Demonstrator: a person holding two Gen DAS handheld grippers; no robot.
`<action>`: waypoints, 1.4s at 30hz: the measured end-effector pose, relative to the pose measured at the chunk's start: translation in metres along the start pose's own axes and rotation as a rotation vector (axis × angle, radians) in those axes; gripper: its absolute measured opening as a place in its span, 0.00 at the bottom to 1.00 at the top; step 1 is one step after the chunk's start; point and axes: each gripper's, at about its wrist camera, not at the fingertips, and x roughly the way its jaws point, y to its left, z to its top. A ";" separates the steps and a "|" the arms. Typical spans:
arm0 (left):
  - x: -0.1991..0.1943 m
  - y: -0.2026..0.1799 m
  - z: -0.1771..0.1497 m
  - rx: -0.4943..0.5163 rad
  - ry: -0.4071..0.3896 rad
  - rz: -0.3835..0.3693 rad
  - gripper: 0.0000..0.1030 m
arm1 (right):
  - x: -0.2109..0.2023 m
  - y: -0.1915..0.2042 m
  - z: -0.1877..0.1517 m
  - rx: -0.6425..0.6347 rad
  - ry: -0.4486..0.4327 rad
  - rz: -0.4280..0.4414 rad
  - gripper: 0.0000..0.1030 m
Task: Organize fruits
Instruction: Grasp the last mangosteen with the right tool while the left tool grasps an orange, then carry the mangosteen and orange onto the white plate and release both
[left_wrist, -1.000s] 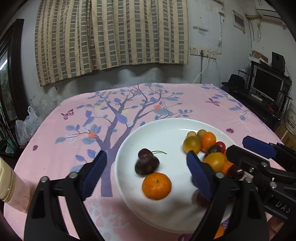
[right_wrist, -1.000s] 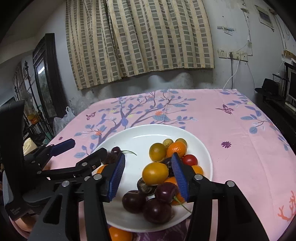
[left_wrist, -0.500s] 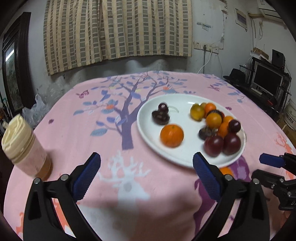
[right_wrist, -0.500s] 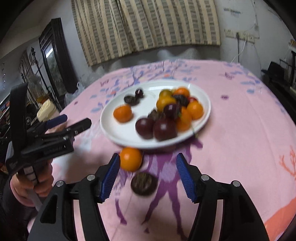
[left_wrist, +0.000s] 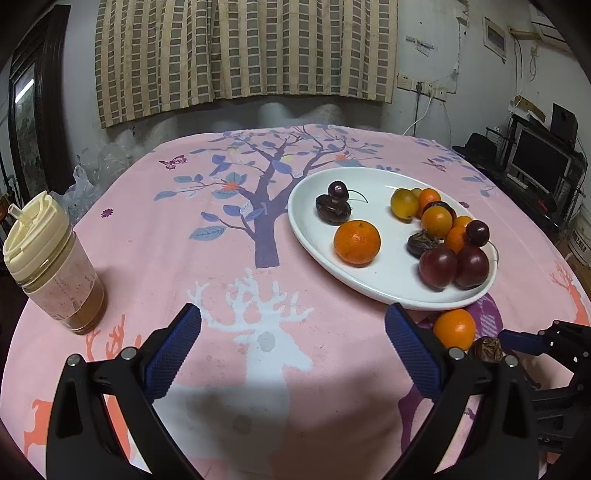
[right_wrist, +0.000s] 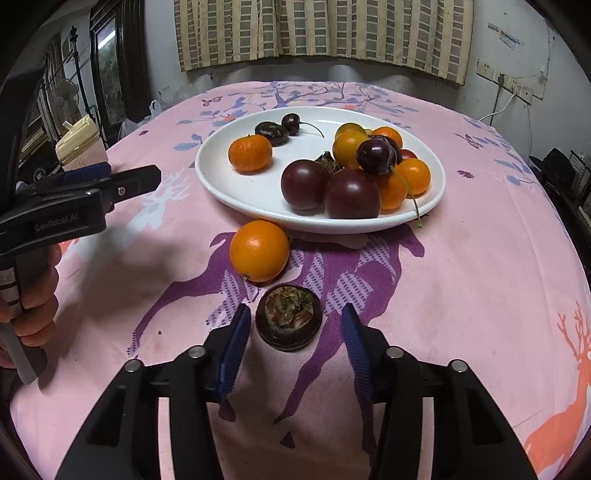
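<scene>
Blue-padded, the left gripper (left_wrist: 291, 347) is being held wide open and empty over bare cloth, while the mangosteen (right_wrist: 289, 322) is lying off the plate (right_wrist: 229, 184), bracketed untouched by the open right gripper (right_wrist: 293, 345)

— Where is the right gripper (right_wrist: 293, 339)?
— Low over the pink cloth (right_wrist: 461, 280), fingers apart either side of a dark mangosteen (right_wrist: 289, 322); an orange (right_wrist: 259, 250) lies just beyond, beside the white plate (right_wrist: 236, 188) of fruit
</scene>
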 end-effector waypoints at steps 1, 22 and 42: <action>0.000 -0.001 0.000 0.002 0.000 -0.001 0.95 | 0.001 0.001 0.000 -0.007 0.002 -0.003 0.48; 0.002 -0.026 -0.012 0.031 0.075 -0.202 0.95 | -0.030 -0.041 0.005 0.200 -0.112 0.007 0.37; 0.044 -0.114 -0.017 0.177 0.194 -0.254 0.37 | -0.033 -0.056 0.005 0.277 -0.118 0.007 0.37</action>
